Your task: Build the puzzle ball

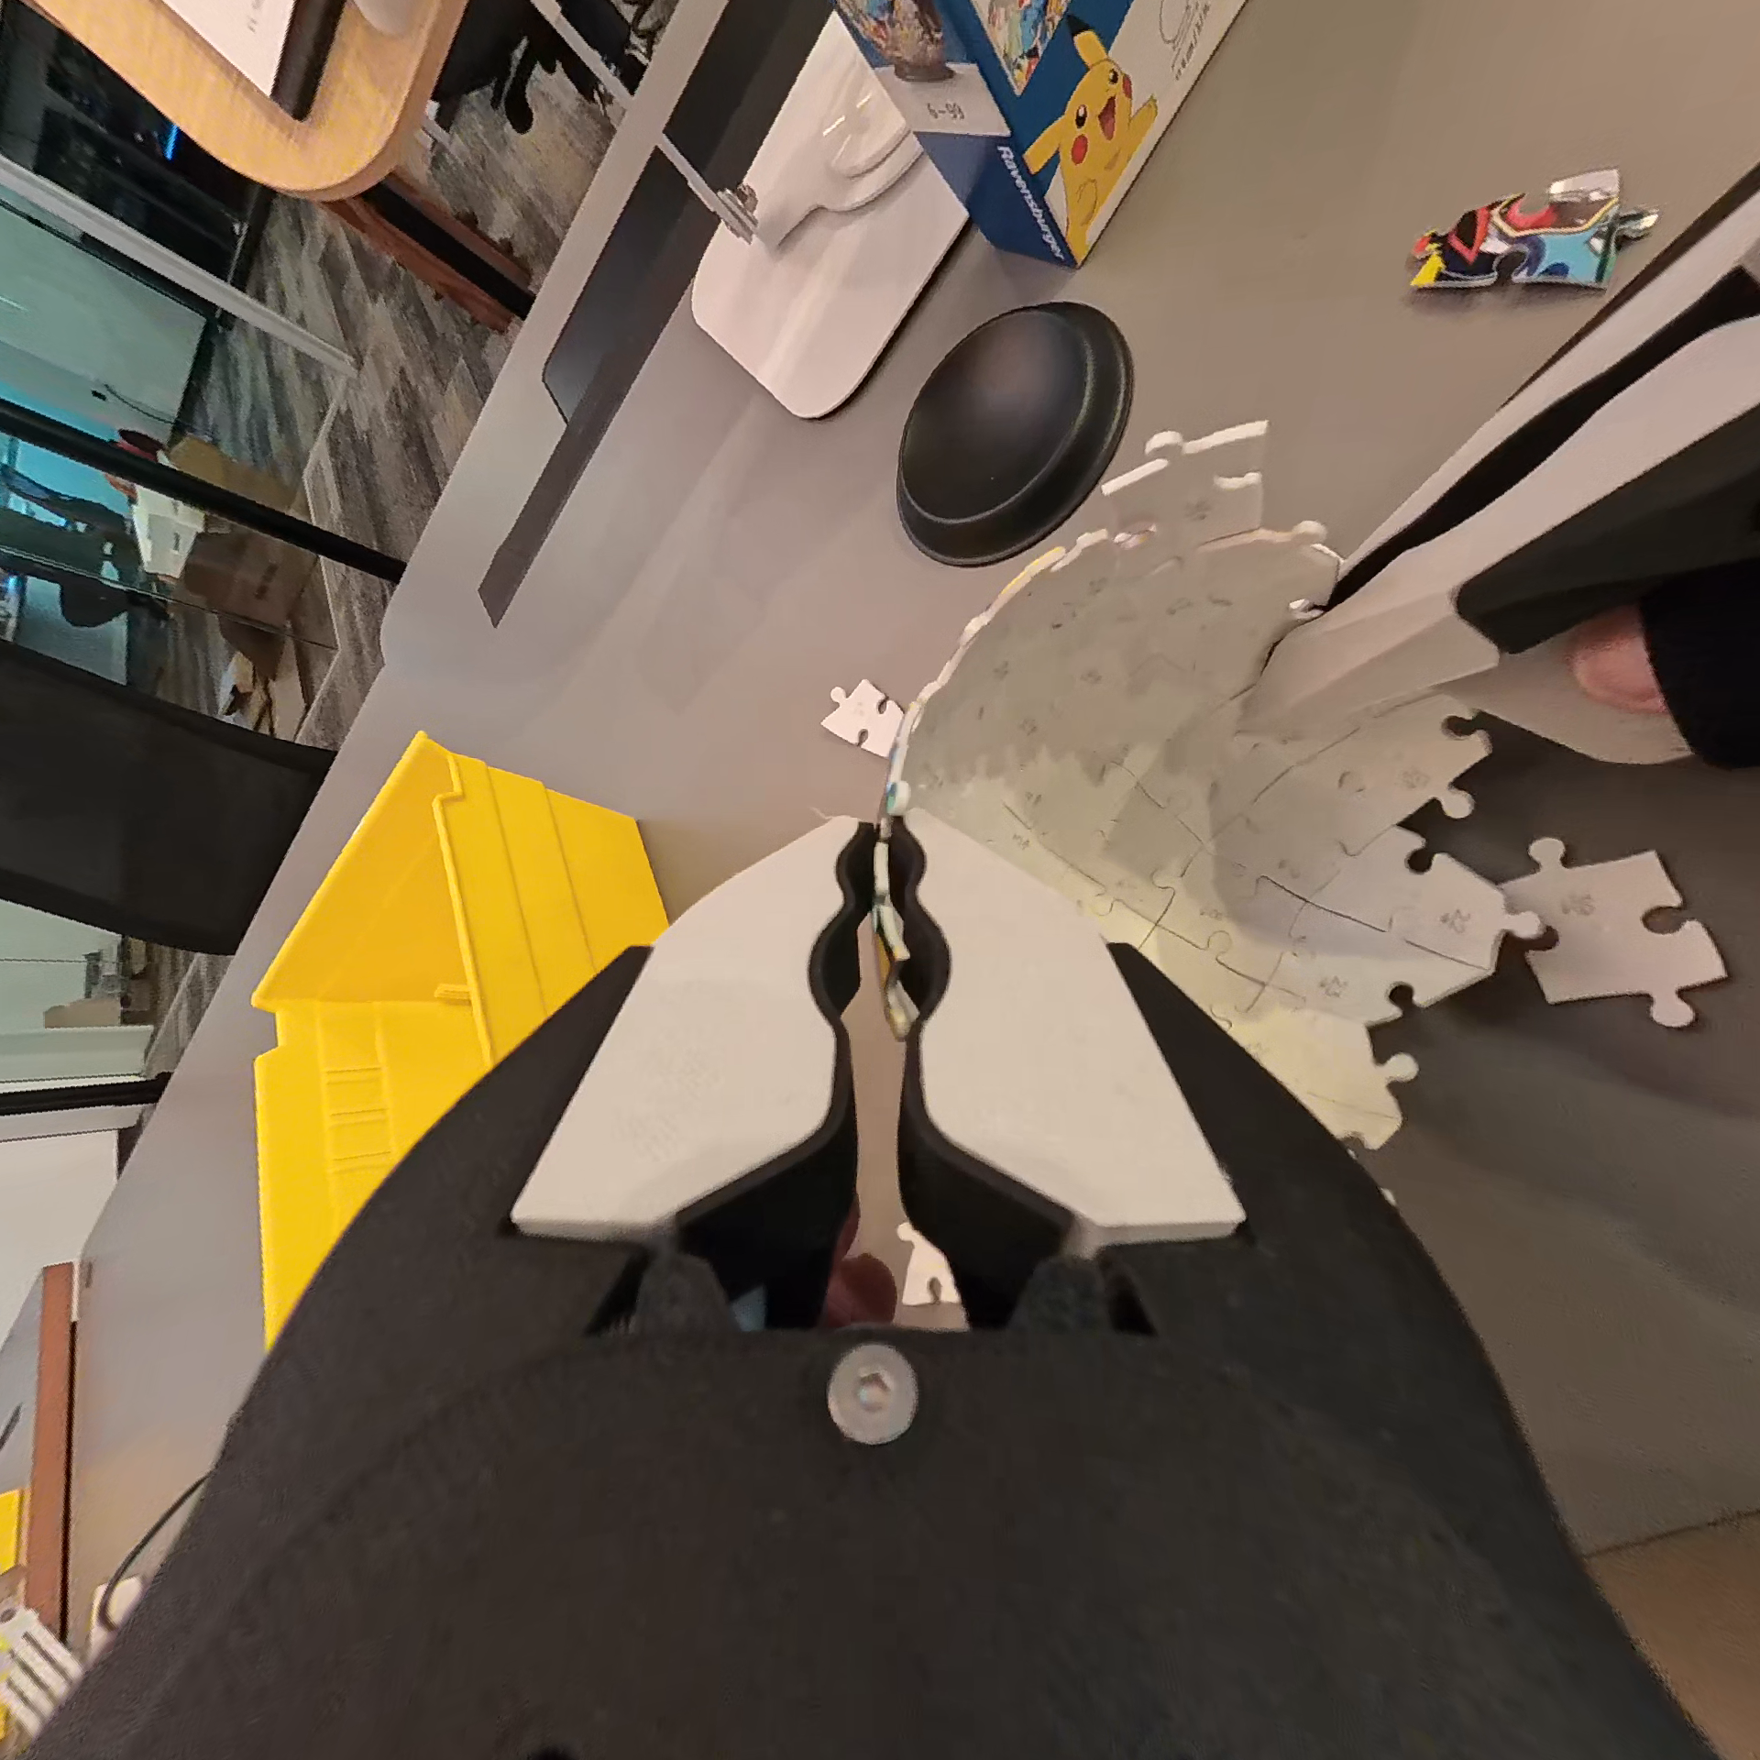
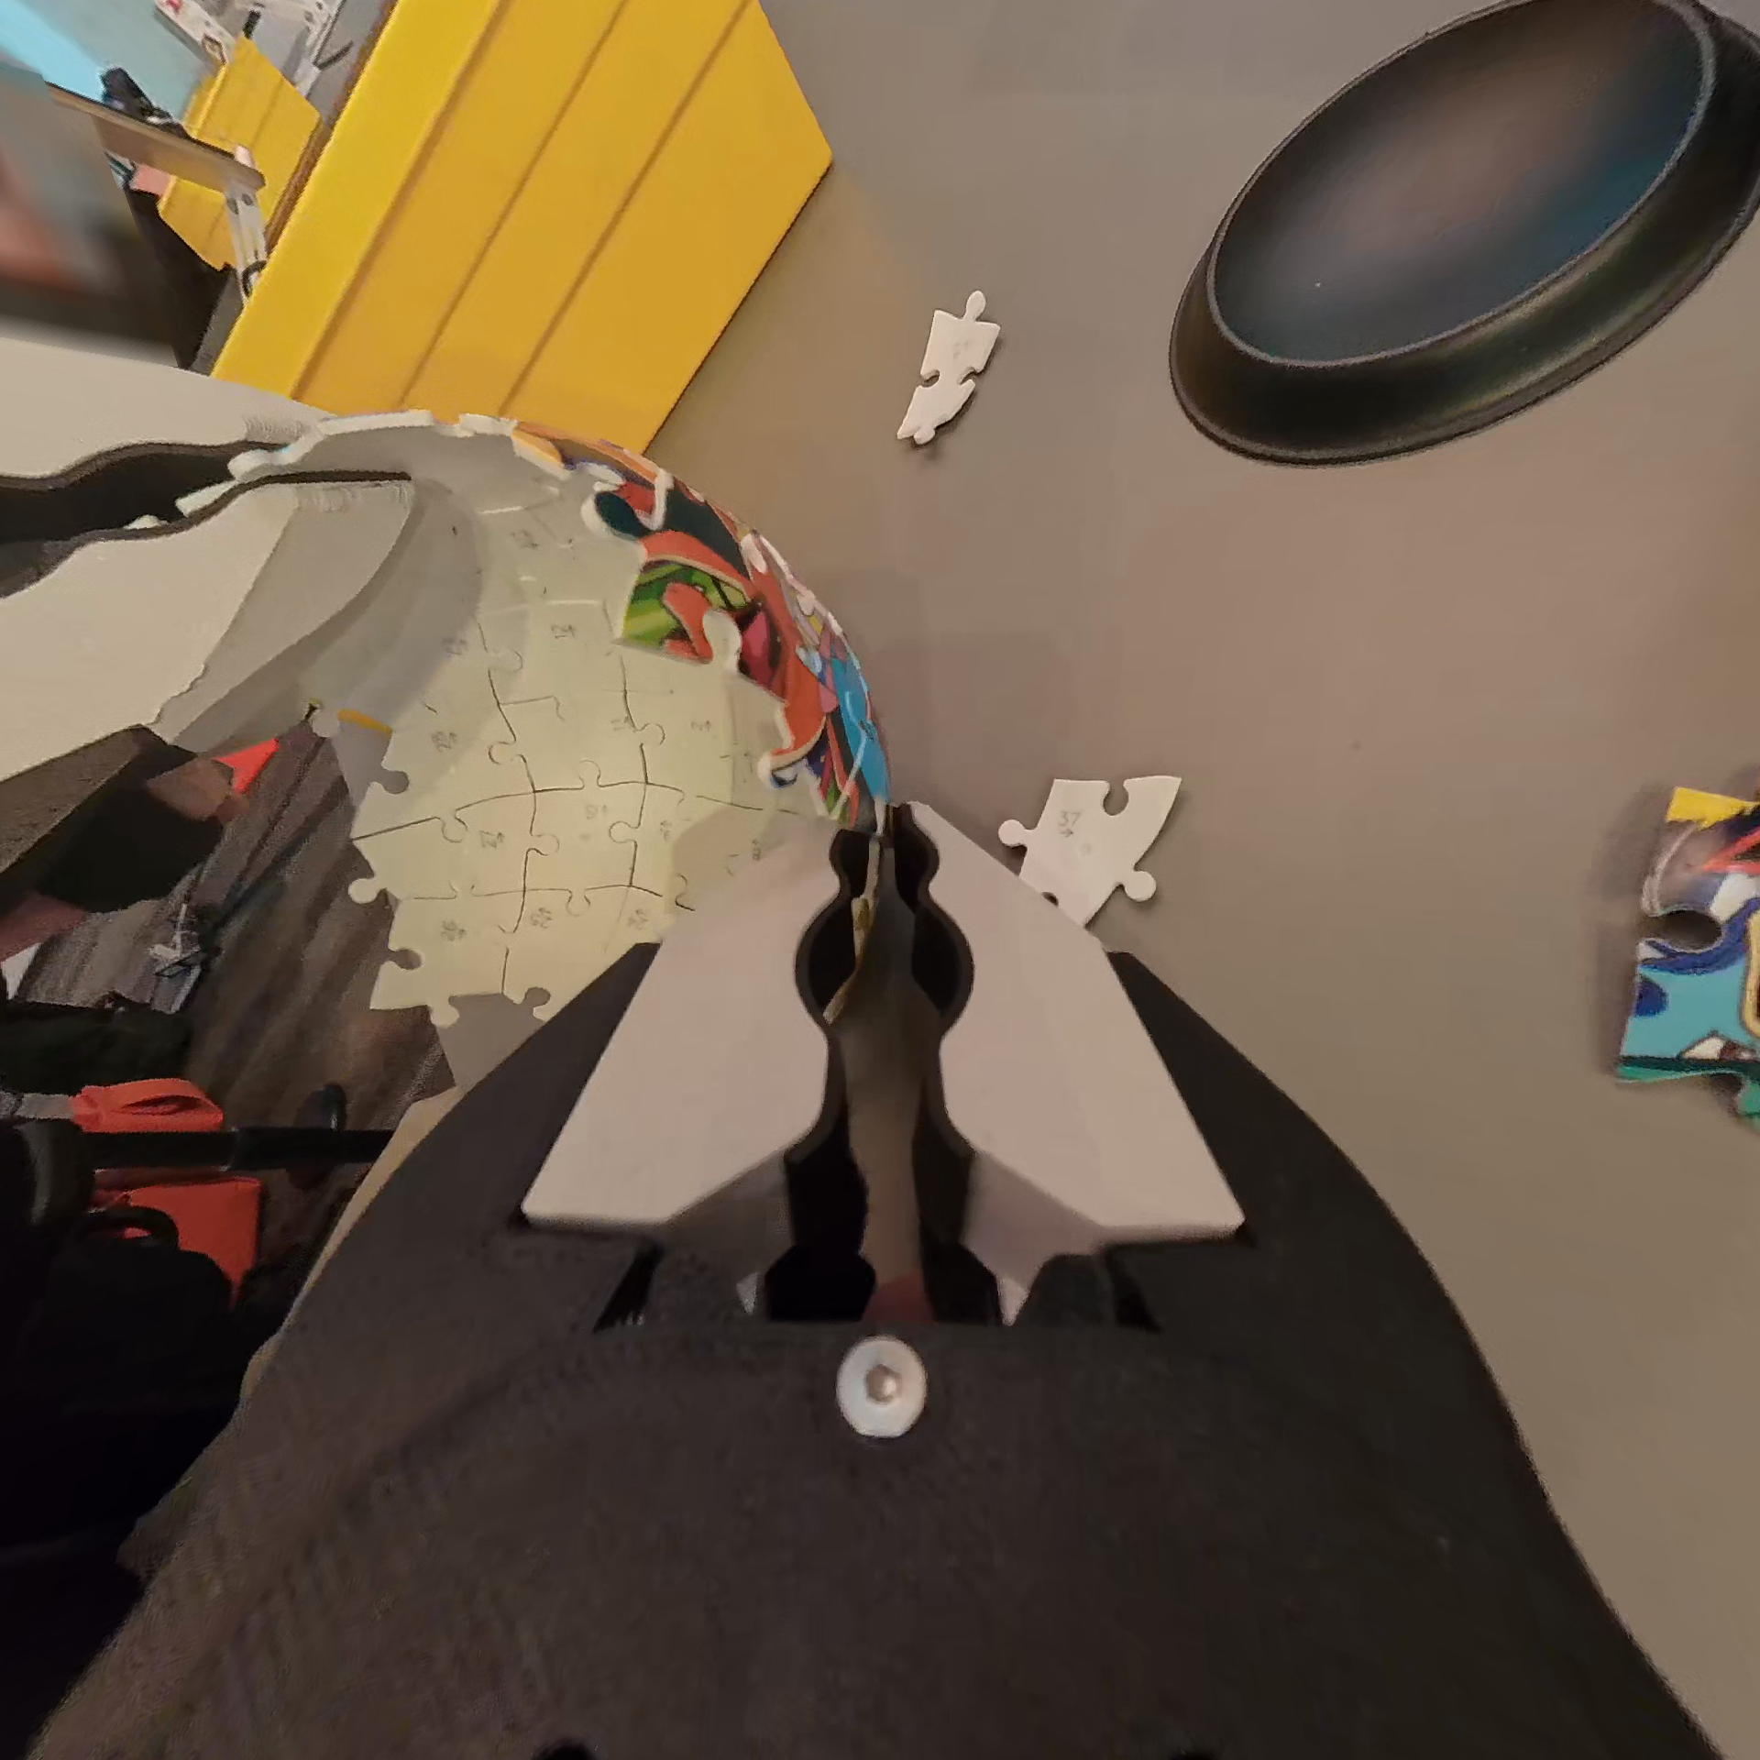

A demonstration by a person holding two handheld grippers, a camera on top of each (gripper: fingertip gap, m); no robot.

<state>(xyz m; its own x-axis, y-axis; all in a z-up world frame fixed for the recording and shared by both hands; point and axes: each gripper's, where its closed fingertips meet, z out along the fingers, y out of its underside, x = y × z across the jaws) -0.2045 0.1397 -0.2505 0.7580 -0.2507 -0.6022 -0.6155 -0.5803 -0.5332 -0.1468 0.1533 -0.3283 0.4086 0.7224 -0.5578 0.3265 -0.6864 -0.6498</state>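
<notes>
Gripping opposite rims of the half-built puzzle ball [image 2: 533, 762], left gripper [image 1: 890, 838] and right gripper [image 2: 890, 819] clamp it; loose pieces [image 2: 1086, 848], black stand [image 1: 1014, 433] and yellow bin [image 1: 429, 952] crowd around.

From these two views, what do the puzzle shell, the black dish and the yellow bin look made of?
Puzzle shell: looks like thin rigid plastic or coated card; matt white inside, glossy printed outside, holds its curve.
Black dish: probably moulded plastic, semi-gloss; soft sheen, smooth rim. Could be painted metal.
Yellow bin: likely injection-moulded plastic; uniform colour, ribs, crisp edges.
</notes>
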